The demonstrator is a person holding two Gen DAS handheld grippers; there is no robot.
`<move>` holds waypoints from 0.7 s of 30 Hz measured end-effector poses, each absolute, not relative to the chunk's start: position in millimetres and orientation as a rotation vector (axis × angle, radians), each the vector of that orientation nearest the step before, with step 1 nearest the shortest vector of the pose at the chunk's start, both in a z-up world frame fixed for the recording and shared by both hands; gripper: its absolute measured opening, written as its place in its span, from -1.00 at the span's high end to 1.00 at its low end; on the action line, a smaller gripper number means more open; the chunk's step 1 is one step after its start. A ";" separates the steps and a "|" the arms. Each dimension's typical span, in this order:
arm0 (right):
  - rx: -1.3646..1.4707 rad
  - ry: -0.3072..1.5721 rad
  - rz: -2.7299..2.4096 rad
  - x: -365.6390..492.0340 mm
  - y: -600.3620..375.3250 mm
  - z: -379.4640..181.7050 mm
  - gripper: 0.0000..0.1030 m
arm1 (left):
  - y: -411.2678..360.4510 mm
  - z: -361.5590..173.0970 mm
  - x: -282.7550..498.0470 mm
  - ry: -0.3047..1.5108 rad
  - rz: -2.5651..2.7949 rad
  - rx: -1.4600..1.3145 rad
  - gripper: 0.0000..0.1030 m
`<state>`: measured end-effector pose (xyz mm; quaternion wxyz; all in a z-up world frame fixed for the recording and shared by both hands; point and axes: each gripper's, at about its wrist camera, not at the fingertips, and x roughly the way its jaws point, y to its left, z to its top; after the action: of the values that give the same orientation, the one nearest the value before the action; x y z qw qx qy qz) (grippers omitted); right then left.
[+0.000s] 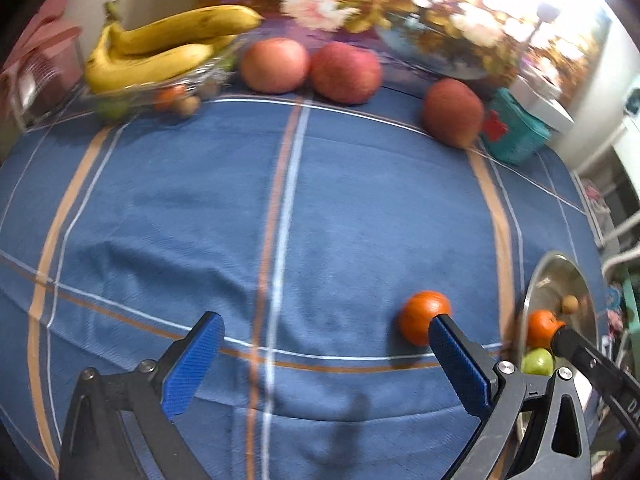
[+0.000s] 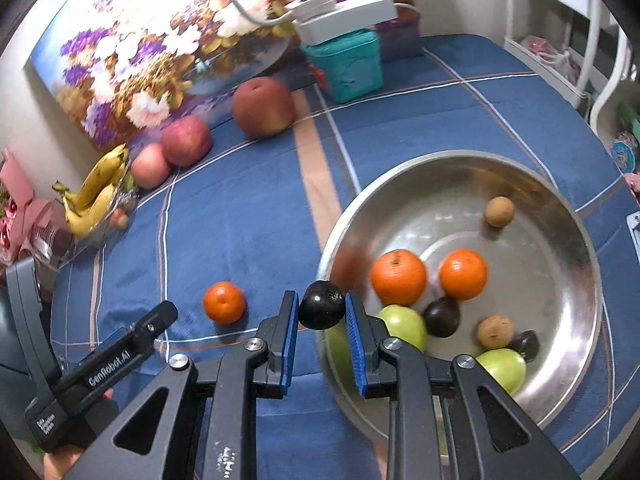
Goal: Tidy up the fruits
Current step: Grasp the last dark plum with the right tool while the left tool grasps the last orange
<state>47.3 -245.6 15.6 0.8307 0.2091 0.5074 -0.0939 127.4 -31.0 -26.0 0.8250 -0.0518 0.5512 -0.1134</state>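
My right gripper (image 2: pixel 322 306) is shut on a dark plum (image 2: pixel 321 305) and holds it over the left rim of the steel bowl (image 2: pixel 576 248). The bowl holds two oranges (image 2: pixel 398 277), green fruits (image 2: pixel 404 322), dark plums (image 2: pixel 441 317) and small brown fruits (image 2: pixel 499 211). My left gripper (image 1: pixel 326 326) is open and empty over the blue cloth; its right fingertip is right by a loose orange (image 1: pixel 422 317), also seen in the right wrist view (image 2: pixel 224 302). Three apples (image 1: pixel 346 73) and bananas (image 1: pixel 160 52) lie at the back.
A teal box (image 2: pixel 348 66) with a white lamp base stands at the back, before a flower painting (image 2: pixel 168 52). The bananas rest on a clear dish (image 1: pixel 160 92) with small fruits. The steel bowl's rim (image 1: pixel 532 296) is at the left gripper's right. White furniture stands beyond the table's right edge.
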 end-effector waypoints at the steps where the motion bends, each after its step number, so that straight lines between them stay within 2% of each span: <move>1: 0.448 1.071 -0.205 45.4 -248.5 16.5 0.52 | -35.5 -24.2 126.0 1.156 -0.244 -0.096 -1.00; 6: 0.462 1.062 -0.219 39.8 -256.2 17.5 0.52 | -48.9 -21.1 126.3 1.129 -0.311 -0.102 -0.92; 8: 0.460 1.065 -0.218 39.5 -257.5 16.8 0.52 | -55.8 -21.8 128.3 1.127 -0.332 -0.101 -0.73; 12: 0.457 1.069 -0.212 38.7 -256.6 16.2 0.52 | -67.3 -23.8 128.0 1.116 -0.374 -0.083 -0.63; 15: 0.460 1.070 -0.210 38.6 -255.8 15.8 0.52 | -75.1 -27.3 128.8 1.114 -0.395 -0.070 -0.44; 17: 0.460 1.072 -0.206 38.5 -256.2 15.5 0.52 | -79.6 -29.5 126.9 1.119 -0.401 -0.067 -0.21; 21: 0.465 1.074 -0.205 38.7 -256.5 14.5 0.52 | -85.3 -36.0 129.5 1.140 -0.427 -0.081 0.02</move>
<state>38.7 -256.5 14.5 0.8286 0.2190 0.5060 -0.0966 129.5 -85.3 -36.0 0.8195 -0.0380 0.5355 -0.2006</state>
